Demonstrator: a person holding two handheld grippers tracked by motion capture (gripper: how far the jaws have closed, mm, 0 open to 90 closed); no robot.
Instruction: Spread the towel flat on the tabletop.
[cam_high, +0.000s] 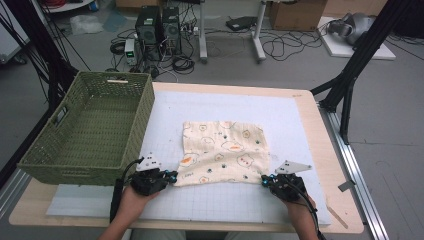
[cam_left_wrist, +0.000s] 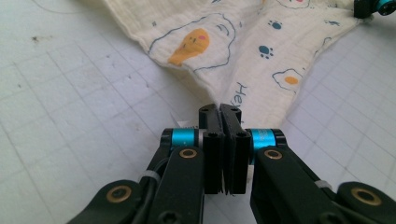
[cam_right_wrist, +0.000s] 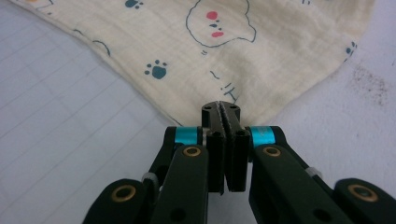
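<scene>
1. behind the table, a grey floor carries two black computer towers (cam_high: 159, 26), tangled cables, cardboard boxes and black frame legs.
2. wooden table (cam_high: 330, 150) with a pale rim holds a white gridded mat (cam_high: 295, 125) over most of its top; the grid lines show in both gripper views, with some dark specks on the mat.
3. green woven basket (cam_high: 90, 127) stands on the table's left part, just beside the cloth's left side, its wall near the left gripper; a small white strip lies on its far rim.
4. cream cloth (cam_high: 222, 150) lies on the mat at the table's middle, folded, with its near edge toward the person. it is printed with fried-egg faces, blue paw prints and outlined animal heads.
5. writing: in the left gripper view a dark word starting "he" runs along the cloth (cam_left_wrist: 243, 46) close to the jaws; the rest is hidden in a fold. no brand can be read.
6. both forearms come in from the bottom of the high view, hands low over the mat, each gripper lying nearly level and pointing away from the person at the cloth's near edge.
7. left gripper (cam_high: 172, 176) is clenched on the cloth's near left corner; in its own view the jaws meet with the cloth's tip pinched between them.
8. right gripper (cam_high: 264, 180) grasps the near right corner; its jaws are pressed together on the edge of the cloth (cam_right_wrist: 261, 56).
</scene>
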